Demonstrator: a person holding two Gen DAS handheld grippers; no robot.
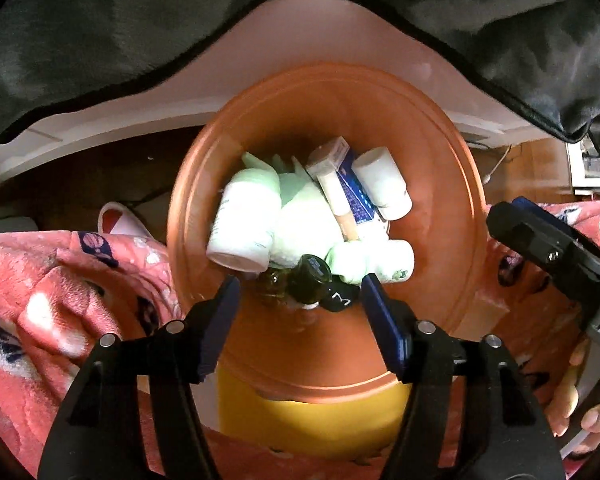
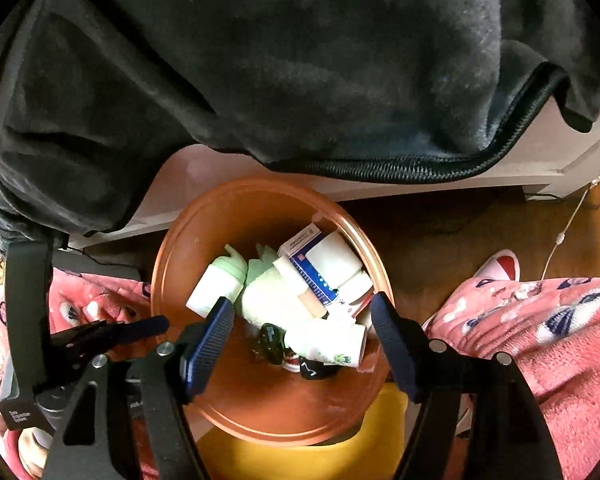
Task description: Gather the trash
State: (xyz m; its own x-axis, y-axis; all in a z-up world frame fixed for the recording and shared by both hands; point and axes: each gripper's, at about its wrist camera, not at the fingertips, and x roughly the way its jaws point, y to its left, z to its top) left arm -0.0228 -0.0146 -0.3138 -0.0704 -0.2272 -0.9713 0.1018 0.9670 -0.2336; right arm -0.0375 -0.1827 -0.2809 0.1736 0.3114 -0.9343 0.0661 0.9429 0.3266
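Note:
An orange bin (image 1: 452, 184) stands on the floor below both grippers. In it lie white plastic bottles (image 1: 244, 220), a crumpled pale green tissue (image 1: 304, 216), a white and blue carton (image 1: 354, 192) and a dark glass bottle (image 1: 310, 276). My left gripper (image 1: 298, 292) hangs open over the bin's near side, with nothing pressed between its pads. The right wrist view shows the same bin (image 2: 204, 216), with a white bottle (image 2: 216, 288), the carton (image 2: 312, 276) and the dark bottle (image 2: 270, 340). My right gripper (image 2: 302, 316) is open above them and holds nothing.
A dark grey blanket (image 2: 300, 60) drapes over a white furniture edge (image 1: 340, 36) behind the bin. Pink patterned fleece (image 1: 40, 300) flanks the bin on both sides. A yellow object (image 1: 312, 420) sits under its near rim. A slipper (image 2: 498, 266) and a cable (image 2: 560, 240) lie on the wooden floor.

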